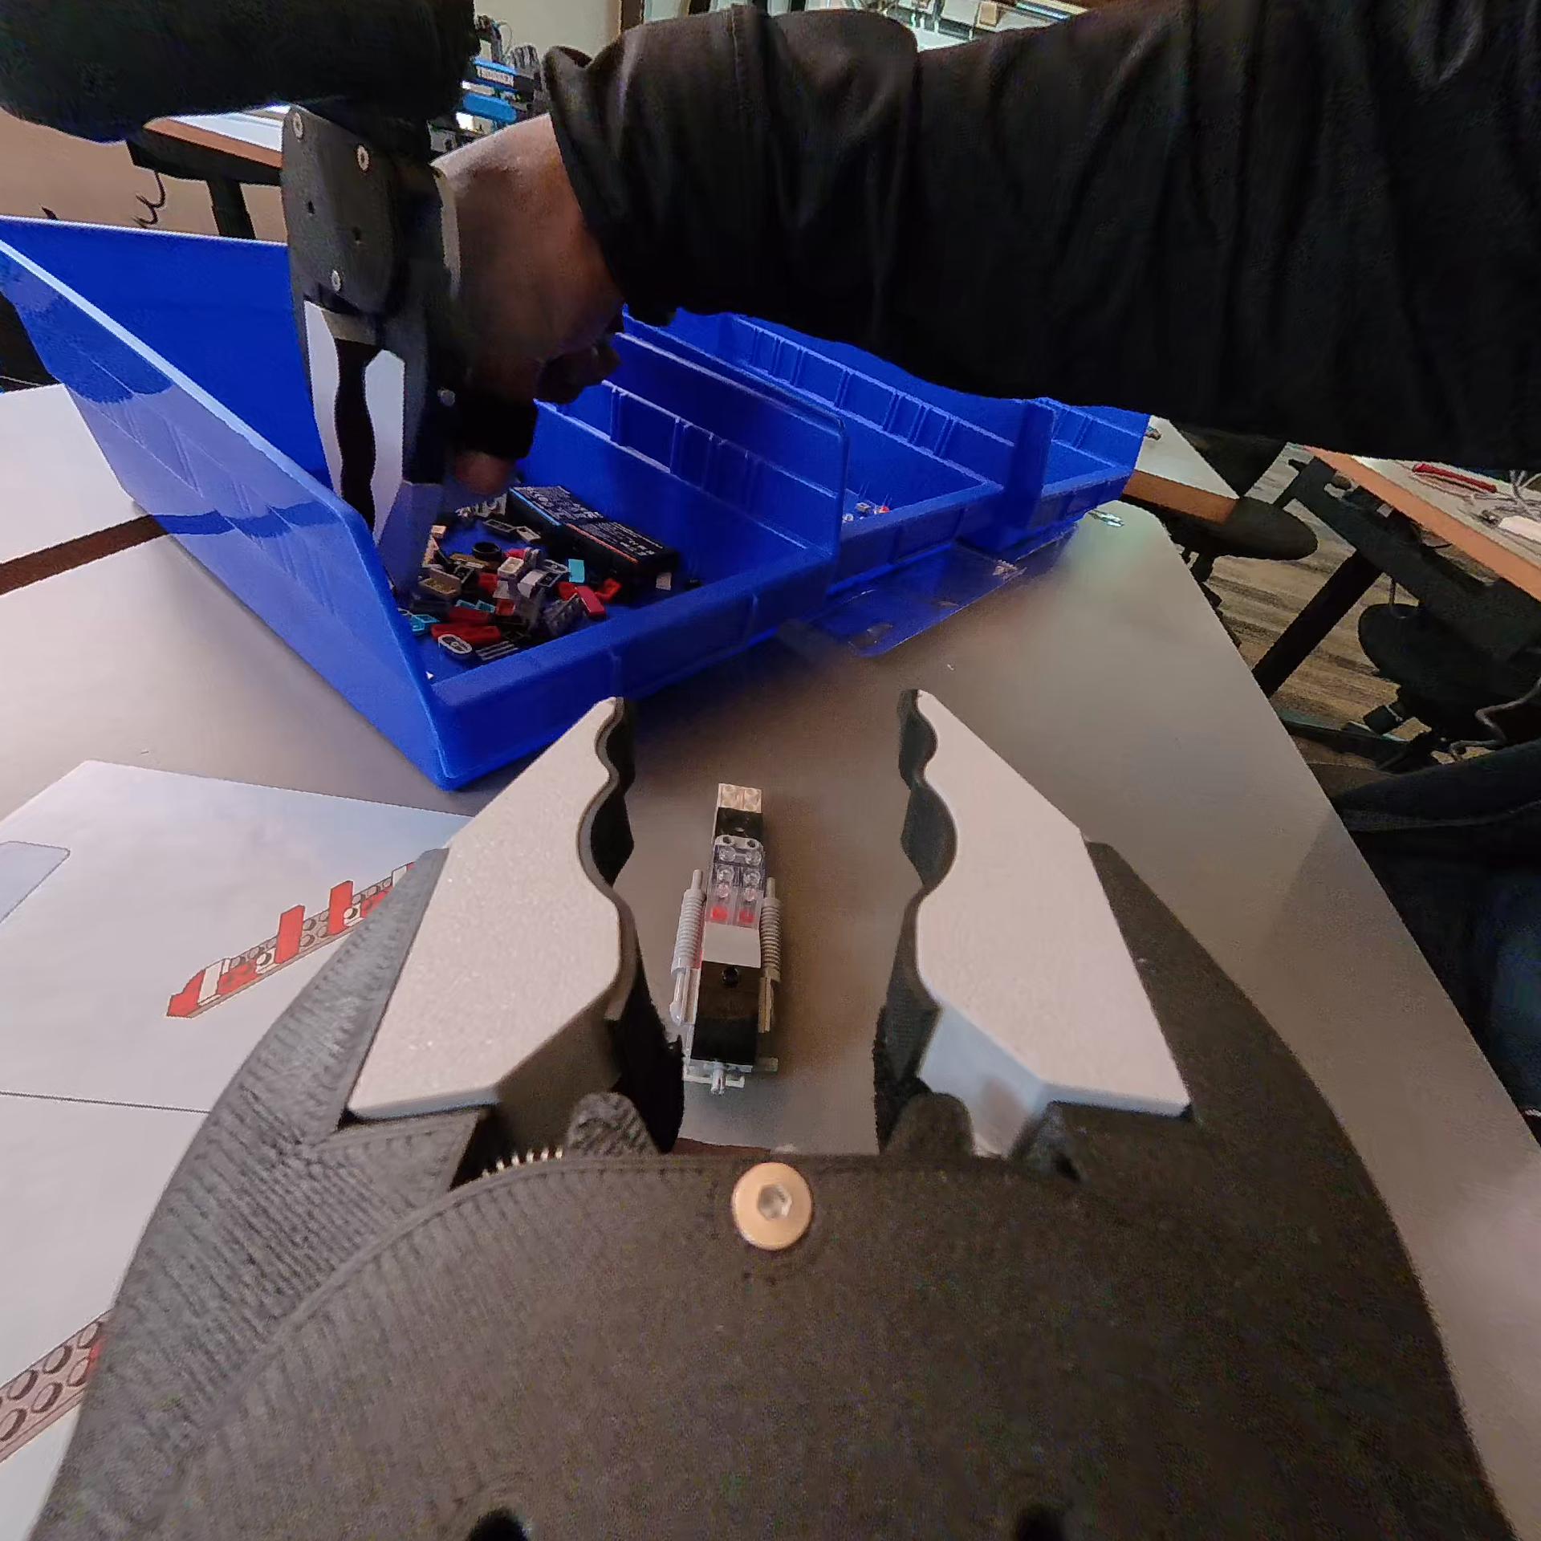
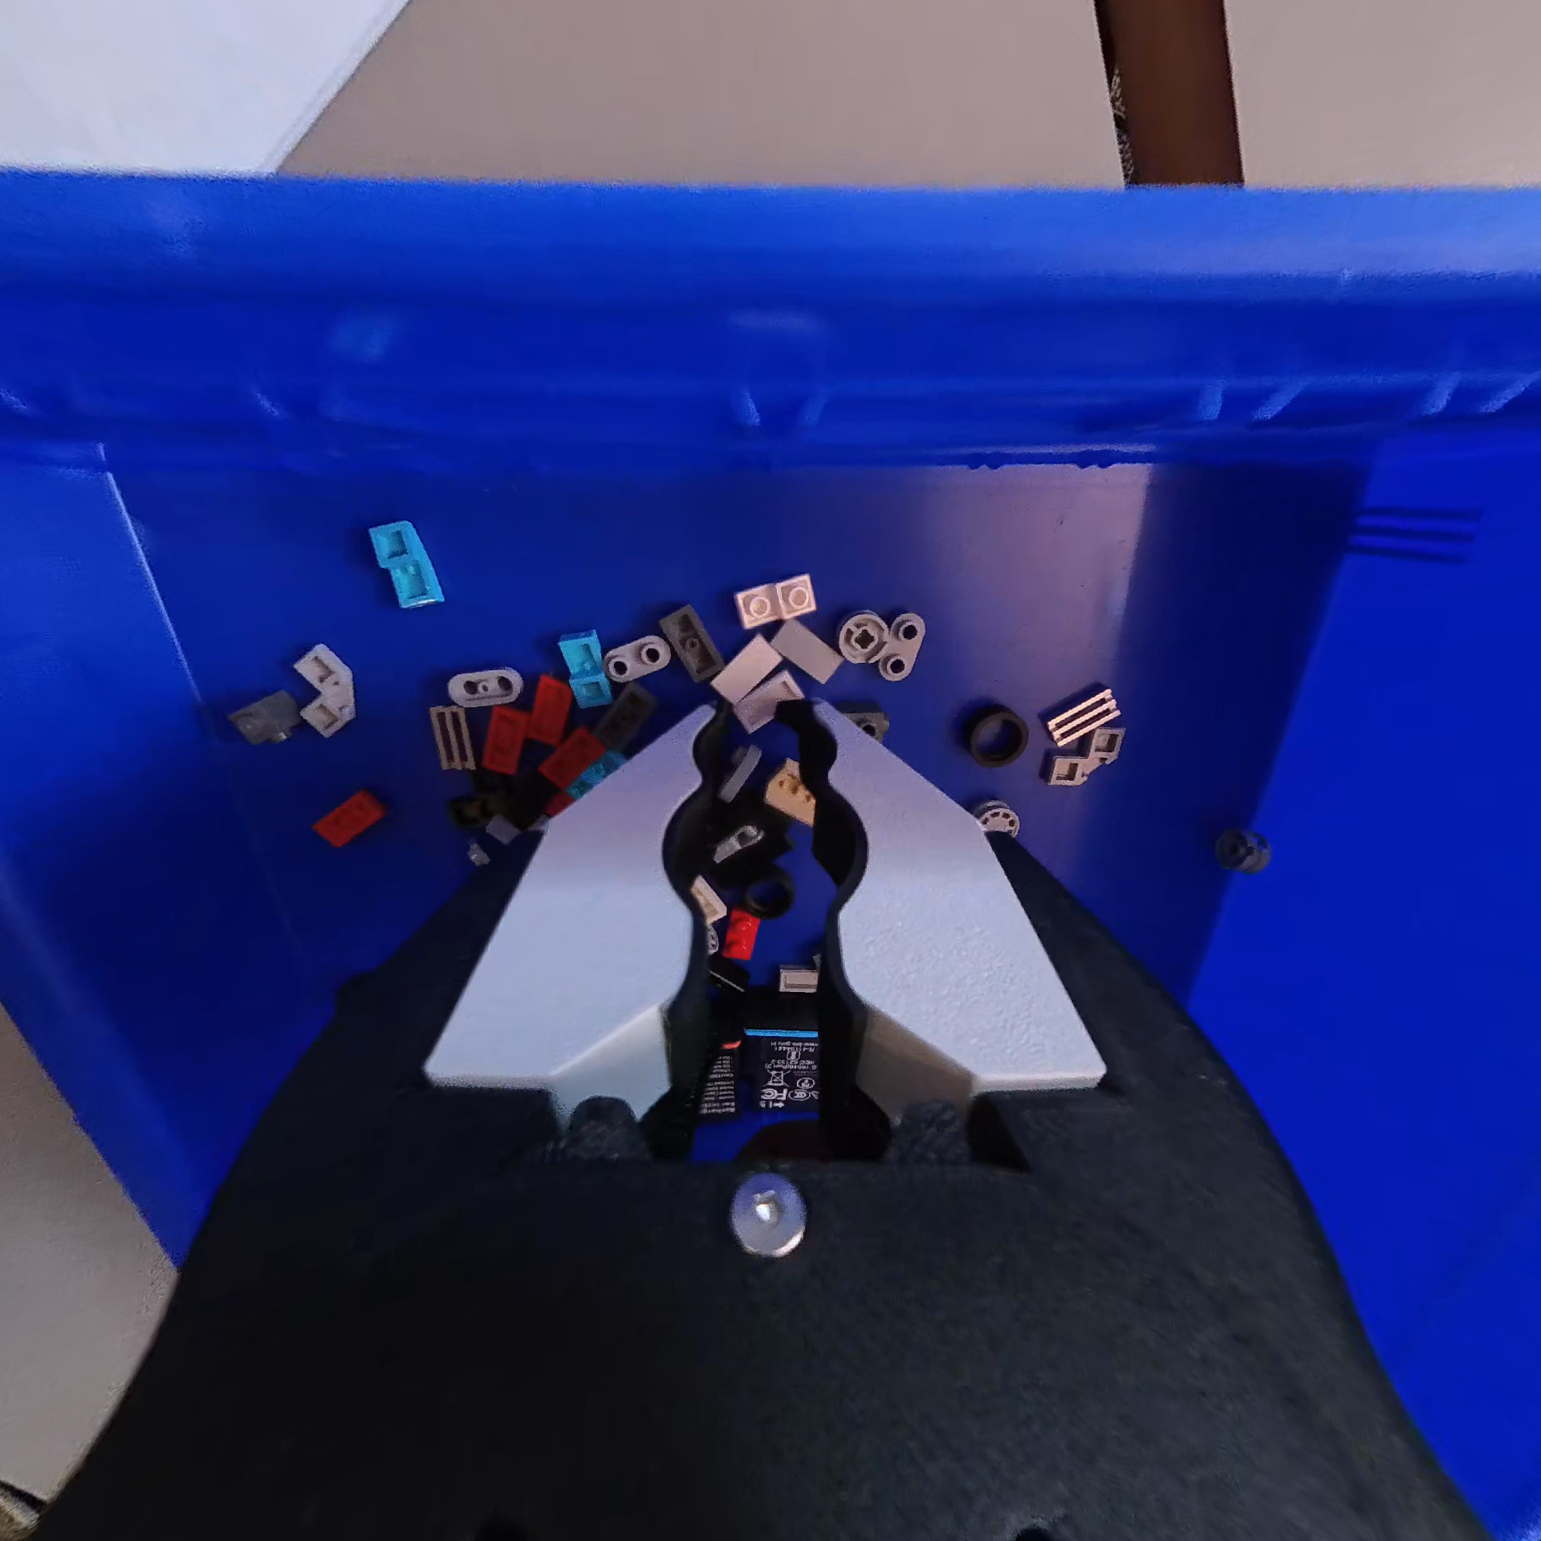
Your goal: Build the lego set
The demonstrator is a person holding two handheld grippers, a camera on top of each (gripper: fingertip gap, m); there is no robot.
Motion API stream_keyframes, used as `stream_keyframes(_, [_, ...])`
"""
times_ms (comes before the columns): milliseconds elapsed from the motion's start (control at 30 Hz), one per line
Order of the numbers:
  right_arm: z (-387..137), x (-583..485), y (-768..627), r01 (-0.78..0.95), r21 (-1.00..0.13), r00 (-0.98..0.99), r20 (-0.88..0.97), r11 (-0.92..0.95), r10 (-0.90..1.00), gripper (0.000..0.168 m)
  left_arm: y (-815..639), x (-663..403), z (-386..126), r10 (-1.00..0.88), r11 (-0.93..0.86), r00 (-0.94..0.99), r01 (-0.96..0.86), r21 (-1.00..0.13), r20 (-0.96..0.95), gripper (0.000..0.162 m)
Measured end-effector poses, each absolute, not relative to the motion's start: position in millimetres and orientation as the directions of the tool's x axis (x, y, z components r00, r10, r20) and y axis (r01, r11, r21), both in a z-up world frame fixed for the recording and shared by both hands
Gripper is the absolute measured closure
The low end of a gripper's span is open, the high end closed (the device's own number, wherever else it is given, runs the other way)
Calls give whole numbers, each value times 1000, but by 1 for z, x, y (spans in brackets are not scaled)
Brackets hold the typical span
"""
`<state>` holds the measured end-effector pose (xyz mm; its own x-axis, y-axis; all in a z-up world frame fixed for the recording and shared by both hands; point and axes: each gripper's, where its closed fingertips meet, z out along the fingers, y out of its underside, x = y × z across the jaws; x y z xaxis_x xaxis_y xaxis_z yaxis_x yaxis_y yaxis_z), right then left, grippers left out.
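Observation:
A partly built grey and black lego model [image 1: 730,942] lies on the grey table [image 1: 1042,709]. My left gripper [image 1: 763,705] is open, one finger on each side of the model, not touching it. My right gripper [image 2: 757,709] reaches down into a blue bin [image 2: 750,333], its tips closed narrowly on a light grey tile [image 2: 763,700]. Loose pieces [image 2: 534,725] in red, turquoise, grey and black lie around it. In the left wrist view the right gripper [image 1: 392,492] shows at the bin's [image 1: 584,667] far left, held by a hand.
An instruction booklet [image 1: 208,917] lies left of my left gripper. A black labelled block [image 1: 592,525] lies in the bin behind the pieces. More blue bins [image 1: 917,450] stand to the right. A person's black sleeve [image 1: 1084,208] spans above. Chairs [image 1: 1434,634] stand beyond the table's right edge. Tip to tip, the grippers are about 25 cm apart.

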<state>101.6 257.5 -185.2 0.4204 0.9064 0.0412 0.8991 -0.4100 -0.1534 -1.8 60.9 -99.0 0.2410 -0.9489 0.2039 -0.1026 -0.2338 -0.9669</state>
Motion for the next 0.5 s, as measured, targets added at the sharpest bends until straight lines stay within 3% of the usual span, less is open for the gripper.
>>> stream_keyframes(167, [-181,102,257,905,-158,407,47,-396,912,163,61,-2,-100,-949,-234,242,-106,-966,203,97])
stream_keyframes(500, [-179,103,262,898,-183,415,44,-401,909,165,61,-2,-100,-949,-236,241,-106,-966,205,97])
